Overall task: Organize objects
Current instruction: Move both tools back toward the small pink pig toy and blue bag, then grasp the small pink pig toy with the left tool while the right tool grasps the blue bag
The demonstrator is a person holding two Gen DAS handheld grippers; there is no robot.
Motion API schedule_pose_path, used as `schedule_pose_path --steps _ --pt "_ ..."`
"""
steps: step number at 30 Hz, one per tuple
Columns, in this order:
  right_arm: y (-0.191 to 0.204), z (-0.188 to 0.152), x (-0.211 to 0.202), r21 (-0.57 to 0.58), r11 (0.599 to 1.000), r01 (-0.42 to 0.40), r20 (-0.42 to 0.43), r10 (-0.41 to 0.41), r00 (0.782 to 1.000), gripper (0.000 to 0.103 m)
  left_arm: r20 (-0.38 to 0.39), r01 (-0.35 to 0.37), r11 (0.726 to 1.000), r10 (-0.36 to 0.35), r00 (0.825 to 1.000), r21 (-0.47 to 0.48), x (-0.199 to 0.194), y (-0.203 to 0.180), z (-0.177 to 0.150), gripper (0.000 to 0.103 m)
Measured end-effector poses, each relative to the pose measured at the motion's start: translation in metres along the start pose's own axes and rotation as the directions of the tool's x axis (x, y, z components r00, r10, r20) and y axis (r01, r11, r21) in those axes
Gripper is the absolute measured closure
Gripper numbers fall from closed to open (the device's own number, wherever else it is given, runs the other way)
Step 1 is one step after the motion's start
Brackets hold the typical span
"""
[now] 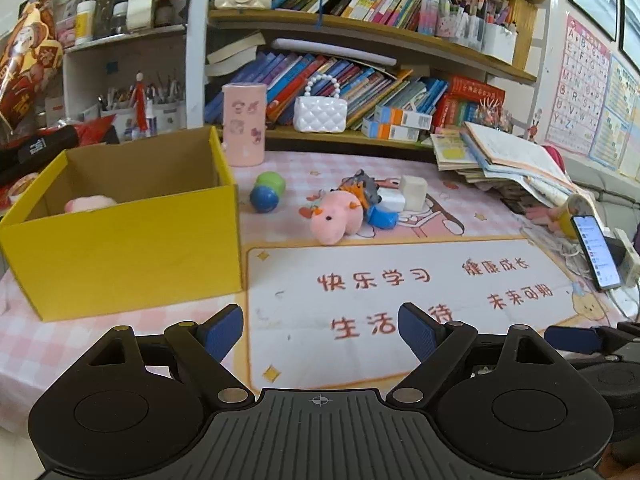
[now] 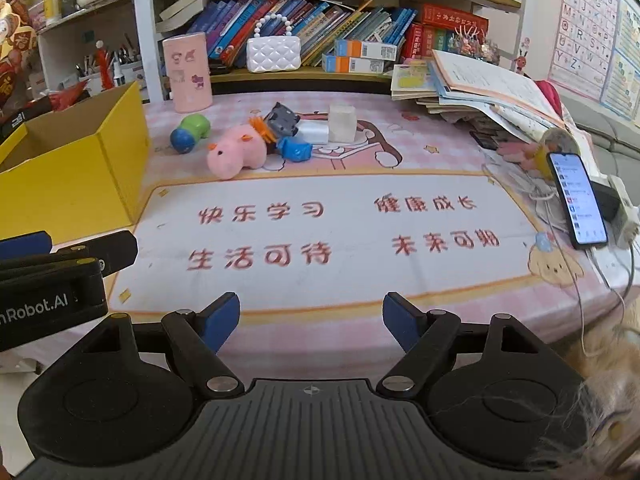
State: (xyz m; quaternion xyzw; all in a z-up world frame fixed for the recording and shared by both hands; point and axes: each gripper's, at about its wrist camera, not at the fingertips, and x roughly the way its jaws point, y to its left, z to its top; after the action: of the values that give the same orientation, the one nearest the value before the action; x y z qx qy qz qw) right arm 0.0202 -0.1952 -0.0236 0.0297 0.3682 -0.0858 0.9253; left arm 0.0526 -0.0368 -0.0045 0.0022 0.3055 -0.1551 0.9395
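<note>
Both tongs, left (image 1: 320,332) and right (image 2: 311,320), hang released over the tabletop (image 2: 360,280), grasping nothing. The pig (image 1: 336,216) lies at twelve o'clock; the box (image 1: 120,236) at ten.

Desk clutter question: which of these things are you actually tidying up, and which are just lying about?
Likely for the job: yellow box, pink plush pig, green-and-blue toy, grey toy, white block.

Just lying about: phone, pink tin, white purse, book pile.
</note>
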Motion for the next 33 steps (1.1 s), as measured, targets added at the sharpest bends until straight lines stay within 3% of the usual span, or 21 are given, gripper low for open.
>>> schedule_pose_path --steps 22,28,33 --pt "-0.073 0.075 0.087 -0.001 0.998 -0.065 0.007 0.065 0.998 0.029 -0.022 -0.120 0.992 0.120 0.993 -0.031 0.080 -0.051 0.050 0.018" --pt "-0.084 0.093 0.117 -0.010 0.992 -0.126 -0.006 0.126 0.992 0.034 -0.019 -0.141 0.990 0.140 0.990 -0.029 0.113 -0.063 0.073 0.026" --pt "-0.076 0.103 0.139 -0.058 0.980 -0.191 -0.013 0.191 0.982 0.035 -0.087 -0.174 0.982 0.168 0.982 -0.068 0.156 -0.055 0.092 0.026"
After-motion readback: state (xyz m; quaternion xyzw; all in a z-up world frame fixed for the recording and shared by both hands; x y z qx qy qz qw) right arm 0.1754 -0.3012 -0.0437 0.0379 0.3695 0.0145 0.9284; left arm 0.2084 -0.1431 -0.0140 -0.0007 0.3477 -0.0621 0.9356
